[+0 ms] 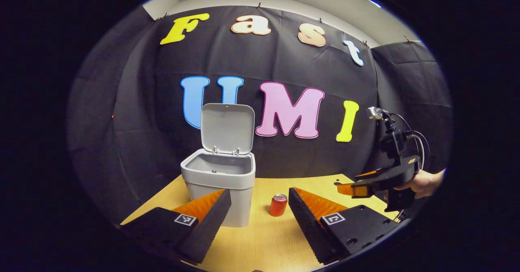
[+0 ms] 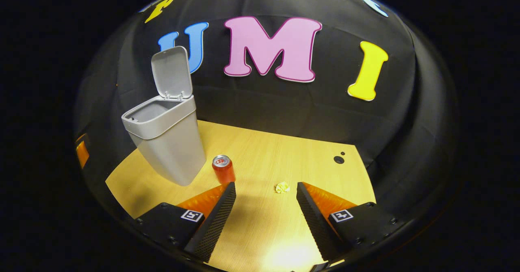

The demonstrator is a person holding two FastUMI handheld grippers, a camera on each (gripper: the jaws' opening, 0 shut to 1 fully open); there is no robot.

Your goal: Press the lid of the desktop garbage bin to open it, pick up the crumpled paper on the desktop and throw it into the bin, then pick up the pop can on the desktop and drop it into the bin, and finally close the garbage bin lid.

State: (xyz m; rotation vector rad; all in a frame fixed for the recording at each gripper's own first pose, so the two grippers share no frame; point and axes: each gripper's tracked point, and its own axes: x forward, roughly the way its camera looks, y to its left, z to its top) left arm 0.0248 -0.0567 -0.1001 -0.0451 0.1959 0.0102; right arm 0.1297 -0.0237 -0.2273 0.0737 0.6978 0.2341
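Note:
The grey bin (image 1: pixel 221 184) stands on the wooden desktop with its lid (image 1: pixel 226 128) swung up and open. A red pop can (image 1: pixel 278 205) stands upright just right of it. My left gripper (image 1: pixel 260 201) is open, low over the desk, with the bin's front corner and the can beyond its fingers. In the right gripper view the bin (image 2: pixel 168 138), the can (image 2: pixel 223 169) and a small crumpled paper (image 2: pixel 282 187) lie ahead. My right gripper (image 2: pixel 266 193) is open above the desk, the paper just beyond its fingertips. That right gripper (image 1: pixel 357 187) also appears at the far right, held by a hand (image 1: pixel 422 182).
The wooden desktop (image 2: pixel 284 154) ends at the black cloth wall behind the bin. Two small dark holes (image 2: pixel 339 159) mark the desk's back right corner. Bare desk stretches between the can and the paper.

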